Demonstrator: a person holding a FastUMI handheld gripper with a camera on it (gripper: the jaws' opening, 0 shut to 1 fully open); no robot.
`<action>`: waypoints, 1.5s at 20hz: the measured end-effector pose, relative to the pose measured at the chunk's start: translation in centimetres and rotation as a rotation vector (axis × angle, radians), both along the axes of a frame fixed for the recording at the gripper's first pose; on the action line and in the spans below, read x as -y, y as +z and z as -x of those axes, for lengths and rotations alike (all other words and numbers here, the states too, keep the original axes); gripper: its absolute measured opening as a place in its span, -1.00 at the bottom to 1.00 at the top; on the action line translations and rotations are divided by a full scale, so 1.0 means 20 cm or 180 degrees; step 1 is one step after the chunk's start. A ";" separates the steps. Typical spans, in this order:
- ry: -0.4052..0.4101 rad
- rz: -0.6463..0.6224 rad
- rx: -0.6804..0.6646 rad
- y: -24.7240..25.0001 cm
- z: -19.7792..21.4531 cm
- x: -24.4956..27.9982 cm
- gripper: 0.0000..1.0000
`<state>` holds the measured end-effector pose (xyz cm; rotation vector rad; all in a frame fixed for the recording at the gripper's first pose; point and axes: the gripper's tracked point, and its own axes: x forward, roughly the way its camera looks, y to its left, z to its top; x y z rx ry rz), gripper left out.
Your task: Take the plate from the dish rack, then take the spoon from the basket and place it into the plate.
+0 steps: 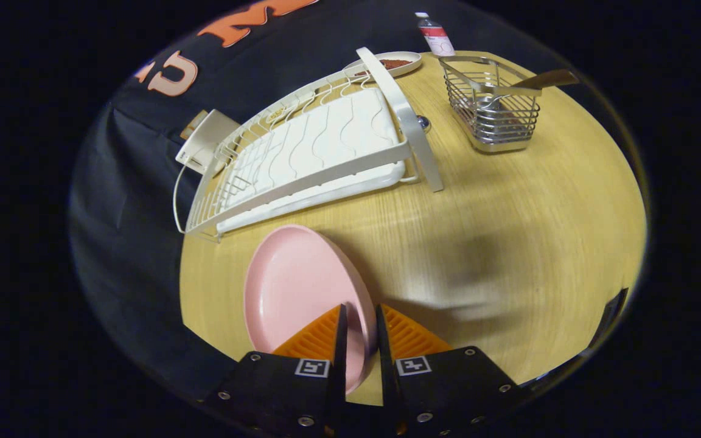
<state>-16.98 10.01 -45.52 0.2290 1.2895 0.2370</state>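
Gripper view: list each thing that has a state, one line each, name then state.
gripper: shut on the pink plate's rim.
pink plate: out of the rack, held tilted on edge above the table, empty.
dish rack: on the table, no dishes in it.
wire basket: upright beyond the rack, spoon inside.
spoon: in the basket, handle sticking out over its rim.
bottle: upright behind the basket, capped.
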 end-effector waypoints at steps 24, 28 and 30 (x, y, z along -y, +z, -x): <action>-0.0687 0.0844 0.0680 0.51 -0.56 0.78 0.45; -0.0712 0.0920 0.0716 0.47 -0.66 0.86 0.41; -0.0608 0.1035 0.0705 0.47 -0.69 0.91 0.39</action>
